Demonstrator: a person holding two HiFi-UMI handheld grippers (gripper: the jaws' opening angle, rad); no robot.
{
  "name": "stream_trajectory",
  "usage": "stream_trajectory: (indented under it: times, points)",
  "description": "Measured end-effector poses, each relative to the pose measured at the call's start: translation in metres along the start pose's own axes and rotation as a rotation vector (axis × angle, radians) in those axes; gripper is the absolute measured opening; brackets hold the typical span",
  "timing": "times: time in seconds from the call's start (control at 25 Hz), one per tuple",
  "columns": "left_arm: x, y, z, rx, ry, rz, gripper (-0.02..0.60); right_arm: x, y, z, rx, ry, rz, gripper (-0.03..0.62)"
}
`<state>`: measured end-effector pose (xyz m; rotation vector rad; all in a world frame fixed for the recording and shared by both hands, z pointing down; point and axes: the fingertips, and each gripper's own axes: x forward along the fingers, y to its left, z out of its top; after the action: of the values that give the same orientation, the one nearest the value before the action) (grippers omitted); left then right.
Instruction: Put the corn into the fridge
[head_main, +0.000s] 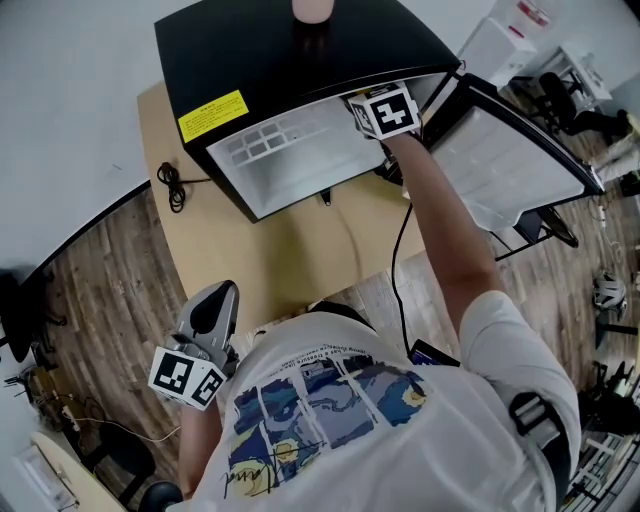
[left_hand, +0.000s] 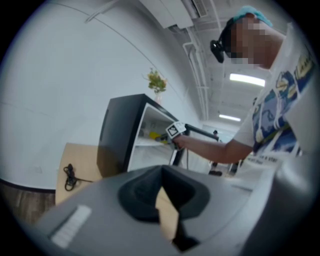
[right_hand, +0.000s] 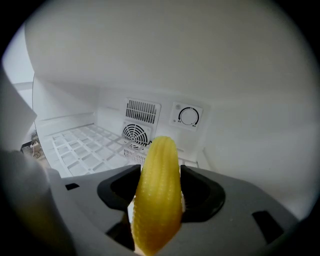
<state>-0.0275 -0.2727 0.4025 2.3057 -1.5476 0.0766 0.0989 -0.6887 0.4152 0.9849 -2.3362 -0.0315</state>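
Observation:
A yellow corn cob (right_hand: 157, 195) is clamped between the jaws of my right gripper (right_hand: 159, 186), its tip pointing into the fridge. In the head view the right gripper (head_main: 383, 113) reaches into the open mouth of the black mini fridge (head_main: 280, 50), and its jaws are hidden inside. The white wire shelf (right_hand: 85, 147) lies below and to the left of the corn. My left gripper (head_main: 212, 305) hangs low at the table's near left edge, its jaws together with nothing between them. The left gripper view shows the fridge (left_hand: 117, 130) from the side, with the right gripper (left_hand: 172, 134) at its opening.
The fridge door (head_main: 510, 150) stands swung out to the right. A fan grille (right_hand: 136, 134) and a thermostat dial (right_hand: 189, 116) sit on the fridge's back wall. The fridge rests on a wooden table (head_main: 290, 250) with a coiled black cable (head_main: 172, 185) at its left. A pink pot (head_main: 312, 10) stands on top.

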Motion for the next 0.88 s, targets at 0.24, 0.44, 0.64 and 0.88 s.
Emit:
stream_trajectory:
  times: [0.24,0.44,0.64,0.88]
  points:
    - [-0.010,0.002,0.000,0.004,-0.003,-0.007,0.008,-0.006,0.001,-0.001,0.020,-0.027,0.008,0.250]
    - [-0.022,0.005,0.000,0.005,-0.010,-0.020,0.008,-0.020,-0.002,0.001,0.042,-0.046,-0.023,0.252]
    - [-0.034,0.007,-0.003,0.007,-0.008,-0.050,0.008,-0.040,0.001,-0.003,0.061,-0.053,-0.063,0.252]
    - [-0.053,0.009,-0.009,0.009,-0.009,-0.096,0.008,-0.071,0.013,-0.016,0.081,-0.051,-0.117,0.252]
